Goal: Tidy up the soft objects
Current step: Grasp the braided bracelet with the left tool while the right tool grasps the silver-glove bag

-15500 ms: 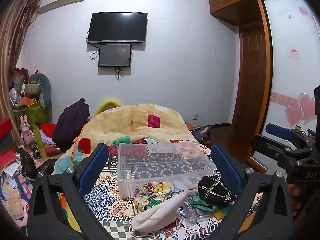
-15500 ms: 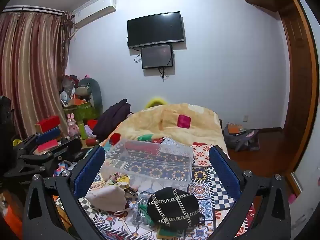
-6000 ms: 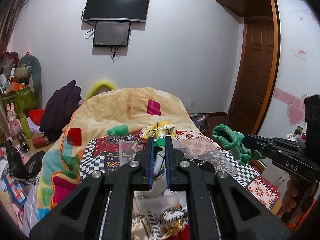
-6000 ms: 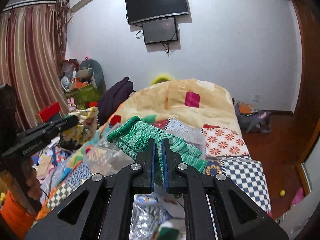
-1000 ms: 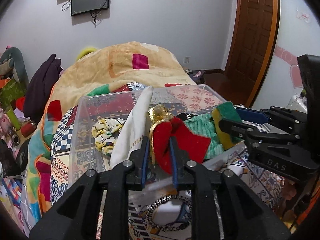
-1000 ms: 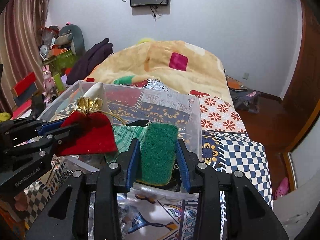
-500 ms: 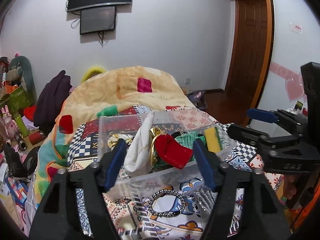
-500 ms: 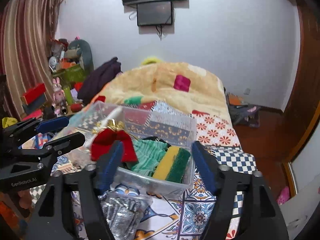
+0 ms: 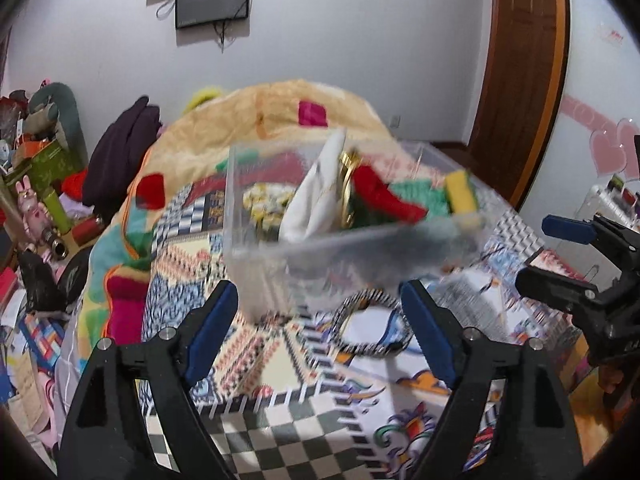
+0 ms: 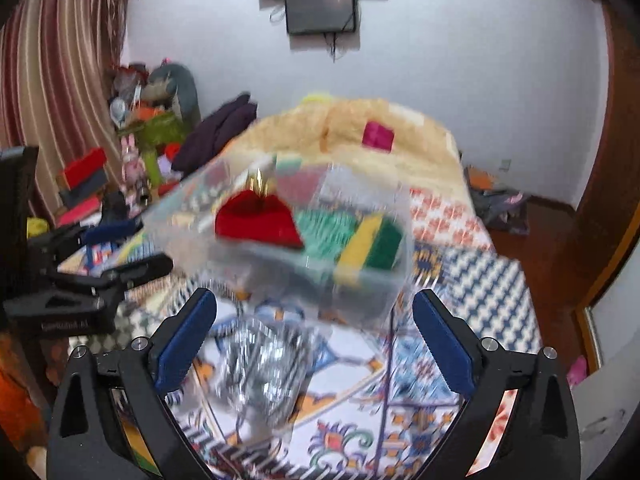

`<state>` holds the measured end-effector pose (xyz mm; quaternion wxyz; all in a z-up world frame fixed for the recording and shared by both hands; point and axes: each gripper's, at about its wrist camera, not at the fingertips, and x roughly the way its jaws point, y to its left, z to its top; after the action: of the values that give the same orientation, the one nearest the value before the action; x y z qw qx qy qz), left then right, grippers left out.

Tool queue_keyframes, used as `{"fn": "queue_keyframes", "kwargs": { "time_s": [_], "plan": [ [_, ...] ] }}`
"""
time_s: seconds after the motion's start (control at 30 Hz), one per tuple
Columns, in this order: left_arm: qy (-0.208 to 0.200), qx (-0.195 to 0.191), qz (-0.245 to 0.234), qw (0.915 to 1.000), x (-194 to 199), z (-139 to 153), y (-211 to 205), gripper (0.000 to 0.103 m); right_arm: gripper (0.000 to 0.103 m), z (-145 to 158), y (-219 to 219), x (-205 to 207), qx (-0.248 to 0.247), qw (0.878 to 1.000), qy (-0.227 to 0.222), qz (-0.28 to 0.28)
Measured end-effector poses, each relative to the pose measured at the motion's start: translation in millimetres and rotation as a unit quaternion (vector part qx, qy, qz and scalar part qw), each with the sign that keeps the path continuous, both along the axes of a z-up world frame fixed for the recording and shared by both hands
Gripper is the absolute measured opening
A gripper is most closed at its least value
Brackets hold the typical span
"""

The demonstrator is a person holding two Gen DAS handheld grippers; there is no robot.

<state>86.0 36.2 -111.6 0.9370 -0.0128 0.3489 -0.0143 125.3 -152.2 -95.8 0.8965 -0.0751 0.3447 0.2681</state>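
Clear plastic bin (image 9: 256,240): set on the bed ahead of both hand-held grippers, serving as the collecting place. Held inside, packed side by side so each stays visible: white cloth (image 9: 316,196), red velvet pouch (image 10: 256,222) with gold tie, green knitted piece (image 10: 326,232), yellow-and-green sponge (image 10: 370,244), floral scrunchie (image 9: 262,204).

Left hand-held gripper (image 9: 320,332): jaws spread wide, nothing held, just short of the bin.

Right hand-held gripper (image 10: 314,338): jaws likewise apart and empty.

Left outside, near the fingers, judged not soft: chain-patterned ring (image 9: 370,324), crinkled silver packet (image 10: 260,364).

Patterned bedspread (image 10: 460,292): carries everything.
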Motion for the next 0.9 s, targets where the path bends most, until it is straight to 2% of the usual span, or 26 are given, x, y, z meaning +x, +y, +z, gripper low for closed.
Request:
{"fn": "queue_keyframes", "kwargs": {
  "time_s": [0.1,0.17,0.3,0.4,0.47,0.53,0.67,0.7,0.77,0.9],
  "plan": [
    [0.023,0.006,0.002,0.9997,4,-15,1,0.082,0.098,-16,2,2,0.000,0.999,0.034,0.004],
    [0.040,0.007,-0.001,0.9992,7,-24,2,0.071,0.098,-26,4,4,0.000,0.999,0.053,0.009],
    [0.067,0.003,-0.015,0.9977,16,-34,-2,0.062,0.097,-38,9,3,-0.006,0.997,0.078,0.019],
    [0.084,-0.003,-0.023,0.9962,24,-37,-7,0.057,0.086,-44,13,3,-0.015,0.996,0.089,0.025],
    [0.098,-0.005,-0.031,0.9947,30,-42,-12,0.049,0.077,-46,15,3,-0.018,0.995,0.095,0.032],
    [0.101,0.005,-0.032,0.9944,35,-45,-16,0.045,0.069,-47,16,2,-0.020,0.994,0.098,0.037],
    [0.104,0.009,-0.041,0.9937,39,-46,-22,0.027,0.046,-49,17,0,-0.019,0.993,0.102,0.053],
    [0.103,0.011,-0.041,0.9938,39,-46,-23,0.024,0.044,-49,17,-1,-0.019,0.993,0.102,0.055],
    [0.101,0.012,-0.047,0.9937,39,-46,-24,0.011,0.036,-47,16,-2,-0.016,0.994,0.098,0.054],
    [0.098,0.004,-0.052,0.9938,37,-46,-23,0.006,0.028,-43,12,-1,-0.012,0.995,0.088,0.047]
  ]
}}
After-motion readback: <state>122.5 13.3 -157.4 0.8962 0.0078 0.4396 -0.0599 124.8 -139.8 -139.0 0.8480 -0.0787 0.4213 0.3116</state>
